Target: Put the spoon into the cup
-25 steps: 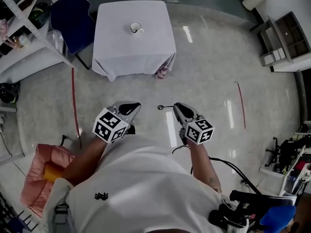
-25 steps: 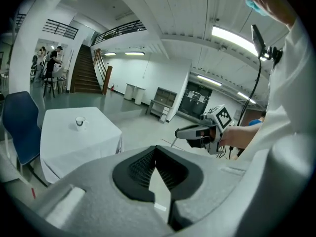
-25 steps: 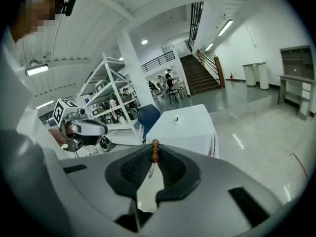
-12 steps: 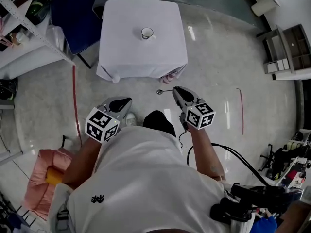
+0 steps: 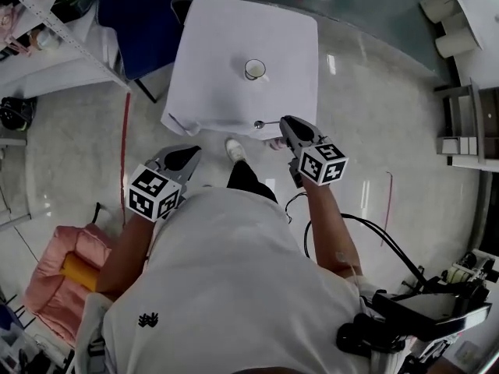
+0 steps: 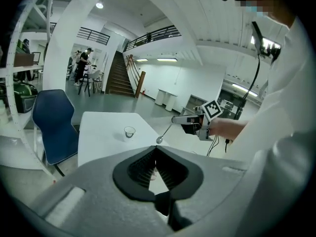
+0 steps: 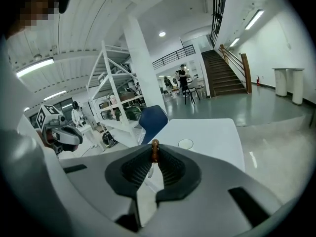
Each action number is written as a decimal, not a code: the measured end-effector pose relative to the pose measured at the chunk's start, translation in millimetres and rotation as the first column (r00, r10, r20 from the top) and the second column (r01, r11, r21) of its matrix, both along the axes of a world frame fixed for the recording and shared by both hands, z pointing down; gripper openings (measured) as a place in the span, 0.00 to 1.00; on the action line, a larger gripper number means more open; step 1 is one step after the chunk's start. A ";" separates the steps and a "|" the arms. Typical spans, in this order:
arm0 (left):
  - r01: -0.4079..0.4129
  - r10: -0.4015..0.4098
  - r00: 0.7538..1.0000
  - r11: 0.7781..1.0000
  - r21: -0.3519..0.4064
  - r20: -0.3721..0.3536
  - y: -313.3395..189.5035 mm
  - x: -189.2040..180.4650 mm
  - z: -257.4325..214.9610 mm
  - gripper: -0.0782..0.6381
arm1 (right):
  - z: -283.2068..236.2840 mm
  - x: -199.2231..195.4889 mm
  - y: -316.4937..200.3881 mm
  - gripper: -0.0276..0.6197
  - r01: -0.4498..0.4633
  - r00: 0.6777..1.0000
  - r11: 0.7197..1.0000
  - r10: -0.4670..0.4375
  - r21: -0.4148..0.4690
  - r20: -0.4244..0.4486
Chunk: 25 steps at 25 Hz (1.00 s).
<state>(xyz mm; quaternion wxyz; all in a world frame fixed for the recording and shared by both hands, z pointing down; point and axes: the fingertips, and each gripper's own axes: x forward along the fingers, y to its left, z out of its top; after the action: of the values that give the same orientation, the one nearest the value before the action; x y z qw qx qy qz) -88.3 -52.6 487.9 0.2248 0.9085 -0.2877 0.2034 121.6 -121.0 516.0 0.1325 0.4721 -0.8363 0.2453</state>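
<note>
Forward went both grippers with the person since a second before, and the white table [image 5: 210, 45], which had sat well ahead across the shiny floor, now lay right in front of them in the head view. Out in front was the right gripper [image 5: 285, 125], its jaws clamped on the handle of the spoon [image 5: 267, 123]. The handle's brown end poked up between the pads in the right gripper view, and the grip looked no different from before. The spoon ran roughly level toward the left. Its bowl, seen earlier over bare floor, now showed against the table's near edge. The cup [image 5: 254, 70] stood upright near the middle of the tablecloth, beyond the spoon and clearly apart from it. The left gripper [image 5: 184, 157] trailed at lower left, short of the table and over the floor, with its jaws pressed together at the tips and nothing between them. A shoe [image 5: 233, 149] had stepped into sight between the two grippers, just beside the cloth's hanging hem. The blue chair [image 5: 140, 14] was at the table's far left side as before.
</note>
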 end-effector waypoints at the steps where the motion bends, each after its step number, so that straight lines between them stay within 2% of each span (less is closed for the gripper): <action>1: 0.019 -0.019 1.000 1.000 0.004 0.004 -13.3 3.7 -3.4 0.12 | 3.7 4.2 -17.0 0.11 0.013 1.000 1.000 -0.013 -0.007 -0.002; 7: 0.098 -0.099 0.994 0.995 0.032 0.040 -81.4 35.5 -19.5 0.12 | 18.5 35.1 -114.2 0.11 0.078 0.997 0.997 -0.078 -0.022 -0.007; 13: 0.185 -0.184 0.980 0.983 0.006 0.076 -124.6 53.2 -18.0 0.12 | 45.6 47.5 -195.8 0.11 0.135 0.991 0.990 -0.135 -0.047 -0.004; 16: 0.230 -0.229 0.968 0.973 0.003 0.103 -140.1 56.6 -16.8 0.12 | 64.1 45.0 -223.2 0.11 0.174 0.985 0.982 -0.174 -0.070 0.006; 20: 0.318 -0.315 0.942 0.948 0.001 0.117 -163.8 53.5 -16.4 0.12 | 95.3 38.0 -252.8 0.11 0.227 0.974 0.968 -0.228 -0.107 0.005; 25: 0.365 -0.360 0.921 0.931 -0.011 0.153 -176.5 51.6 -14.0 0.12 | 135.0 25.1 -272.8 0.11 0.282 0.959 0.946 -0.285 -0.162 0.004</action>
<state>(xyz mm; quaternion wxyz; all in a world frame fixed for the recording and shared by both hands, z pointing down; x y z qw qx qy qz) -36.7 -229.2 473.9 0.2544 0.8173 -0.4626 0.2308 146.7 -393.8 651.1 0.2121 0.3373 -0.8715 0.2858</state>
